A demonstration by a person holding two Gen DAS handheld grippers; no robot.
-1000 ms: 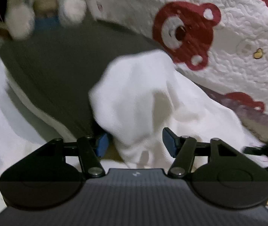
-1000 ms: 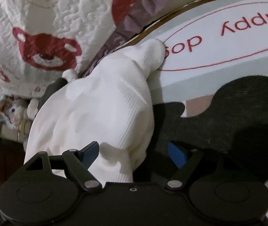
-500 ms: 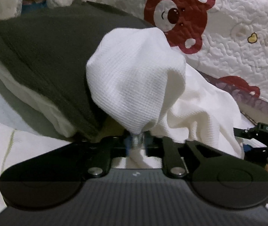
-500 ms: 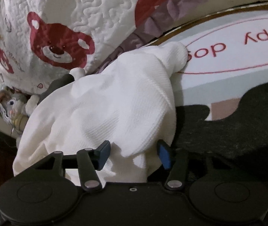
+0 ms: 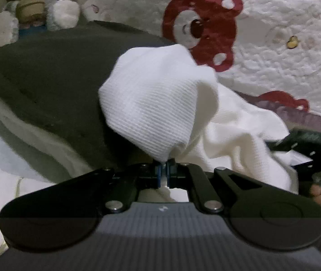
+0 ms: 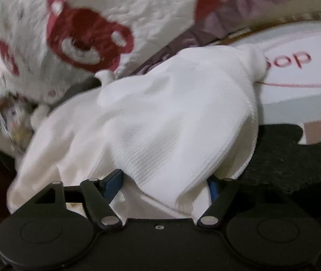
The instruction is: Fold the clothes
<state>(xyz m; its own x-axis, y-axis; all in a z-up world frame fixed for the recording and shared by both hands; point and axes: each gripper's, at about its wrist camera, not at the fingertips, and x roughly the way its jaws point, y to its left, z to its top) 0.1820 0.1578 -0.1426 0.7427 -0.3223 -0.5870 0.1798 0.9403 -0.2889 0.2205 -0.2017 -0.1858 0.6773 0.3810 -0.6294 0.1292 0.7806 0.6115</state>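
Left wrist view: white garment point(image 5: 158, 103) pinched between left gripper point(image 5: 163, 174) jaws.

Two wrist fisheyes, each close behind its own gripper, angled downward, both sharing the white garment point(image 5: 158, 103) point(image 6: 165, 122) (and bear-print quilt point(image 5: 262, 22) point(image 6: 137, 4))

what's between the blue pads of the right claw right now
White cloth: a ribbed fold of it lies between the right claw's closing pads, as the right wrist view shows.
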